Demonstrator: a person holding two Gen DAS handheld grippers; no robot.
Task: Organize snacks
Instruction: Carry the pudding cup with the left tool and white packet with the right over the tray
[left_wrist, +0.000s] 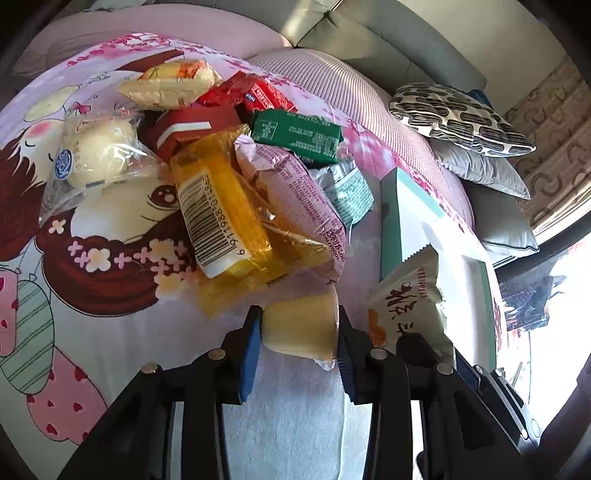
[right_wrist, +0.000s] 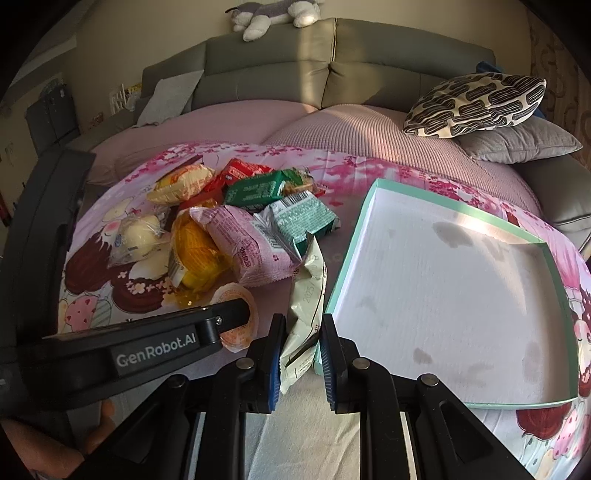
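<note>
Snacks are lying heaped on the cartoon-print pink bedsheet (left_wrist: 92, 332), pile filling upper centre of the left wrist view. Left gripper (left_wrist: 300, 332) is clamping a small pale-yellow jelly cup with a foil lid (left_wrist: 301, 326) at lower centre, blue pads pressing both sides. A cream foil sachet with black lettering (left_wrist: 406, 306) is showing at lower right, in front of the mint-edged shallow white cardboard tray (left_wrist: 391, 221).

Right wrist view: right gripper (right_wrist: 300, 354) is pinching the cream sachet (right_wrist: 306, 295) at its lower edge, jaws nearly together, packet standing upright just beside the tray's (right_wrist: 373, 199) left rim. Tray looking bare. Jelly cup (right_wrist: 236, 314) is sitting at lower left behind the left gripper's arm.

Judgement: early stage, both picks in hand; next move calls for carrying each over the rim and releasing inside.
</note>
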